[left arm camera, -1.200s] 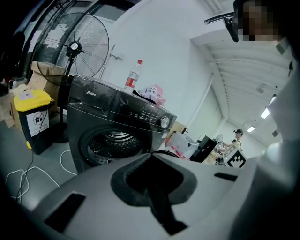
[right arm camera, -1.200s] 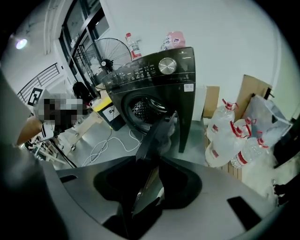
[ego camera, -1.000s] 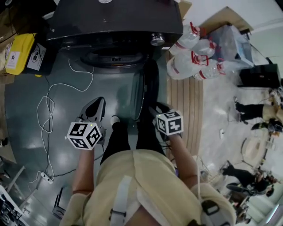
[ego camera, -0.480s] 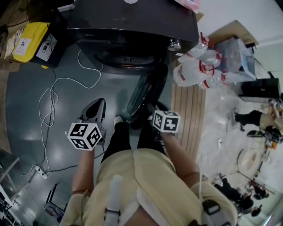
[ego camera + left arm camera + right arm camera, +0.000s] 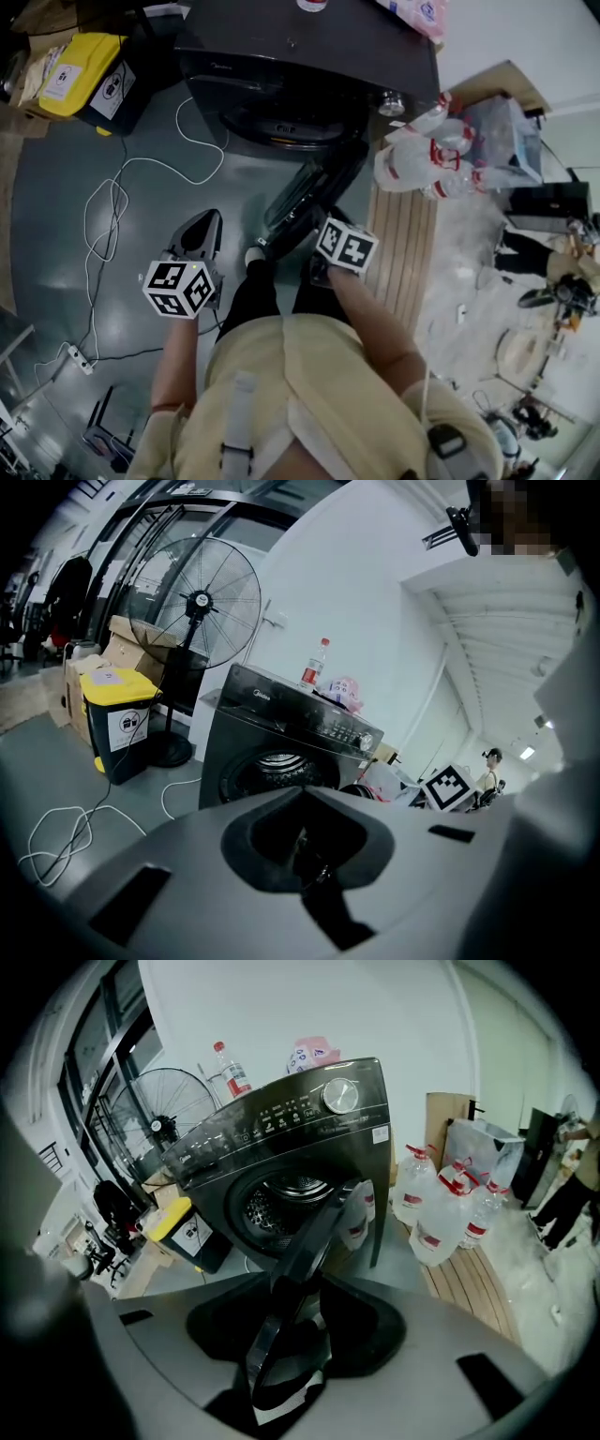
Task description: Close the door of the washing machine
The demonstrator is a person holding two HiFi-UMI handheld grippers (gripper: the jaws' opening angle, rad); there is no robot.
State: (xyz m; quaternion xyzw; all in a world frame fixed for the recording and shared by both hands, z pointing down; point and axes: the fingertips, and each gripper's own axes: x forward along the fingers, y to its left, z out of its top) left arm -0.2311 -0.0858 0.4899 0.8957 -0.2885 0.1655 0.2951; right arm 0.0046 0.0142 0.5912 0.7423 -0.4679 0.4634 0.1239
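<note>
Right gripper view has the door [image 5: 319,1227] of the washing machine [image 5: 281,1138] standing open. It is swung out on its right-hand hinge so that its free rim reaches back into the fingers of the right gripper [image 5: 281,1358], which are closed on that rim. The drum opening lies just ahead of them and to their left. The likeliest trouble, I judge, is the smooth curved rim slipping out of the fingers if the push does not follow the door's arc, or a push that stops short and leaves the latch uncaught. Off to the right of the fingers, water bottles [image 5: 441,1222] crowd the floor near the hinge. The left gripper [image 5: 305,850] hangs well left of the door, fingers together on nothing. A loose white cable [image 5: 108,202] lies on the floor further left of them, and a step forward could snag it.
</note>
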